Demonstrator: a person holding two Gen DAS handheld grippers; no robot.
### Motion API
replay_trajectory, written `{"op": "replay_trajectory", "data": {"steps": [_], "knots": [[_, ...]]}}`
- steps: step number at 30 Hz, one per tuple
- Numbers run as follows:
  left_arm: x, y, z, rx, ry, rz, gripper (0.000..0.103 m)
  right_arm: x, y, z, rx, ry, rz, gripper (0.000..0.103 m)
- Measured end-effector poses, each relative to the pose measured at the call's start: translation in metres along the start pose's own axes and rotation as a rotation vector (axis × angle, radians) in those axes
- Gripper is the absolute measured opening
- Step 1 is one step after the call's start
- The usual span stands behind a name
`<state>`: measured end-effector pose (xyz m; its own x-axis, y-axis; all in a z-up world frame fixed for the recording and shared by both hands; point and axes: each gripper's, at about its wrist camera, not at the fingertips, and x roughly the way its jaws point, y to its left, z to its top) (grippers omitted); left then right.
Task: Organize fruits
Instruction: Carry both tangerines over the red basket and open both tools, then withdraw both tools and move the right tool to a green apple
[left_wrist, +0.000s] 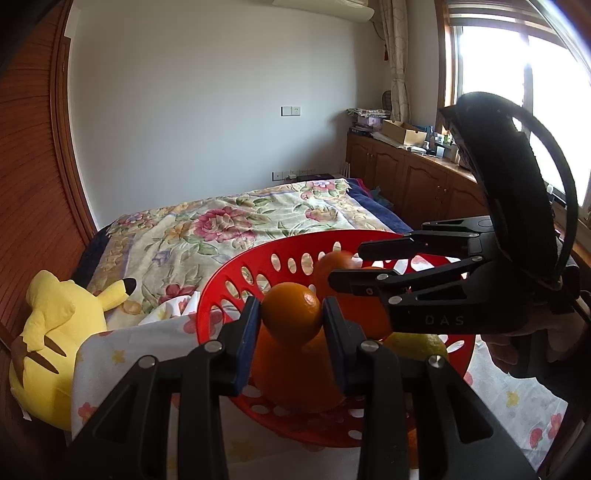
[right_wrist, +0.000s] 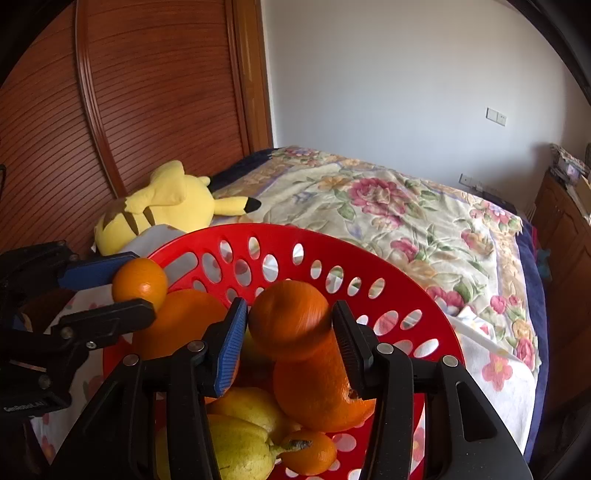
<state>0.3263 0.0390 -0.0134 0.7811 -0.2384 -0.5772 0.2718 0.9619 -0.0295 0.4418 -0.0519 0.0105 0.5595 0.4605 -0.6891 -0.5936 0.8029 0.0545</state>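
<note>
We see both tools over the red basket (left_wrist: 221, 280). The left gripper (left_wrist: 291, 314) pinches a small orange (left_wrist: 291, 312) above the basket's nine o'clock rim. The right gripper (right_wrist: 290, 325) clamps a blurred orange (right_wrist: 288, 319) over the middle. Large oranges (right_wrist: 321, 387) and yellow pears (right_wrist: 240, 450) fill the basket at six o'clock.

Home bedroom: floral-quilted bed (left_wrist: 236, 225), wooden wardrobe (right_wrist: 122, 92), curtained window (left_wrist: 517, 92)
</note>
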Motion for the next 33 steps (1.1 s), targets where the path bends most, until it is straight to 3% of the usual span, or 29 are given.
{"op": "replay_trajectory", "data": {"steps": [19, 26, 33], "knots": [[0.014, -0.039, 0.008, 0.048, 0.005, -0.021, 0.036, -0.06, 0.004, -0.043, 0.054, -0.084, -0.022, 0.051], [0.001, -0.043, 0.003, 0.035, -0.007, -0.02, 0.044, -0.074, 0.008, -0.058, 0.073, -0.1, -0.021, 0.052], [-0.024, -0.051, -0.018, 0.032, -0.031, -0.002, 0.046, -0.088, 0.014, -0.078, 0.084, -0.121, -0.042, 0.052]]}}
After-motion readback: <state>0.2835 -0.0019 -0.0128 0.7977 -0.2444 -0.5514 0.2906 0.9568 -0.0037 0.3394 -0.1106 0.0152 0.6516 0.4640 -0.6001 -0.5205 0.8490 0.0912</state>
